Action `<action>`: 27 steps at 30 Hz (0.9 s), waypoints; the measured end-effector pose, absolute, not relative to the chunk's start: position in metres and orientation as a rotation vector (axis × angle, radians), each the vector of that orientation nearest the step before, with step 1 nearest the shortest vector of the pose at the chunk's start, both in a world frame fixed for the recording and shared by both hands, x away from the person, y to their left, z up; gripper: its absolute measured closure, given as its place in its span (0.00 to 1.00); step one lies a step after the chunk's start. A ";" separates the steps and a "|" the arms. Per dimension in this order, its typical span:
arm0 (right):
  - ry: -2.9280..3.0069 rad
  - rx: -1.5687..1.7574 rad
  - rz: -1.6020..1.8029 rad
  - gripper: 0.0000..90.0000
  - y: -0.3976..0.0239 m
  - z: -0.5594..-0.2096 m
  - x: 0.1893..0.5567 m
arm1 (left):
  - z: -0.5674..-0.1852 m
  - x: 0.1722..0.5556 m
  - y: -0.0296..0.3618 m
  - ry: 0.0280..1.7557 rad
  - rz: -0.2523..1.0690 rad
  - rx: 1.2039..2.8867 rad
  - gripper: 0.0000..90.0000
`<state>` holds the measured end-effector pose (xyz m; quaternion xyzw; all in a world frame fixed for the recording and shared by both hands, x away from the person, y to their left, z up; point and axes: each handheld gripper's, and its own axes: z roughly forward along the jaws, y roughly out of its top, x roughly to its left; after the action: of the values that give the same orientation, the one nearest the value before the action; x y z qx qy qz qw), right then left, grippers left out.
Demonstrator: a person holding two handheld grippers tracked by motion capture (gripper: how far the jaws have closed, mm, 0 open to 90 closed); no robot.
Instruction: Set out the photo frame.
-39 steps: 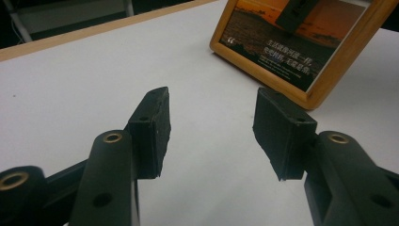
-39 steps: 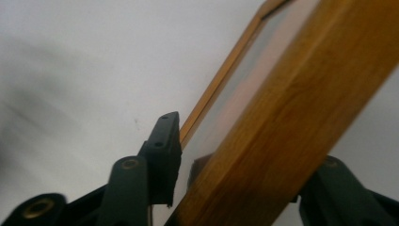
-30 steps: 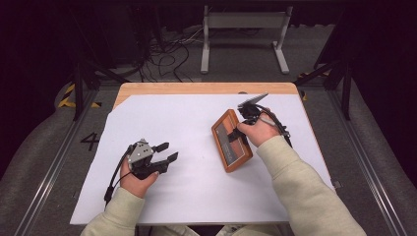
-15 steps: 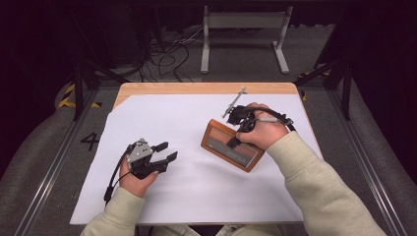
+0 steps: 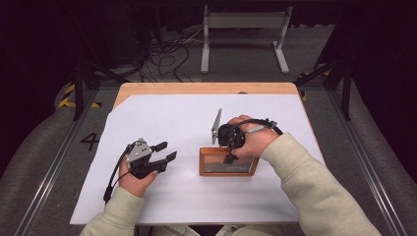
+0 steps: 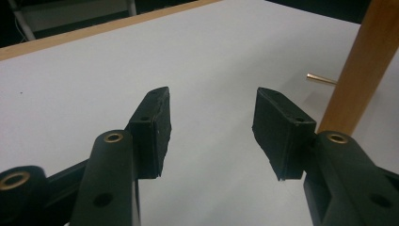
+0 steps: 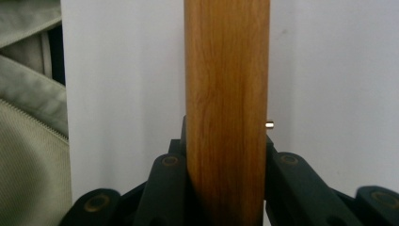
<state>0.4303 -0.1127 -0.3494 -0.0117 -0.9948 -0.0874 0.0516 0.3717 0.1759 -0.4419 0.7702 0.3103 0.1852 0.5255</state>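
A wooden picture frame (image 5: 228, 162) with a glass front sits right of the table's middle, its long sides parallel to the front edge. It seems propped up on its lower edge. My right gripper (image 5: 229, 156) is shut on its top rail from above. In the right gripper view the rail (image 7: 227, 94) fills the gap between the jaws, with a small metal pin (image 7: 269, 125) beside it. My left gripper (image 5: 166, 151) rests on the table left of the frame, open and holding nothing. In the left gripper view the open gripper (image 6: 211, 127) points at the frame's side (image 6: 362, 66) and a brass pin (image 6: 321, 78).
White paper (image 5: 162, 118) covers the wooden table (image 5: 196, 88). A sleeve (image 7: 28, 141) is close to the right gripper's left side. A metal stand (image 5: 243, 29) and cables (image 5: 167, 54) lie on the floor beyond the table.
The right gripper has turned the frame from a diagonal to square with the front edge and drawn it nearer the person. The left gripper has stayed put.
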 end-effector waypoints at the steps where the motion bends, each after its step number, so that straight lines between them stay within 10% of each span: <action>1: -3.024 -0.041 -0.276 0.83 -0.111 -0.353 0.431 | -0.442 0.372 0.176 0.741 0.441 1.844 0.53; 12: -3.005 -0.104 -0.343 0.80 -0.112 -0.358 0.437 | -0.441 0.371 0.176 0.738 0.442 1.839 0.53; 21: -3.033 -0.345 -0.540 0.39 -0.126 -0.361 0.445 | -0.442 0.371 0.175 0.735 0.444 1.846 0.52; 27: -3.049 -0.437 -0.692 0.30 -0.142 -0.357 0.443 | -0.441 0.369 0.174 0.736 0.450 1.846 0.50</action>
<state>0.4427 -0.1420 -0.3566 -0.1383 -0.9658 -0.2193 -0.0077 0.3688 0.1737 -0.4406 0.7714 0.3076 0.1879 0.5245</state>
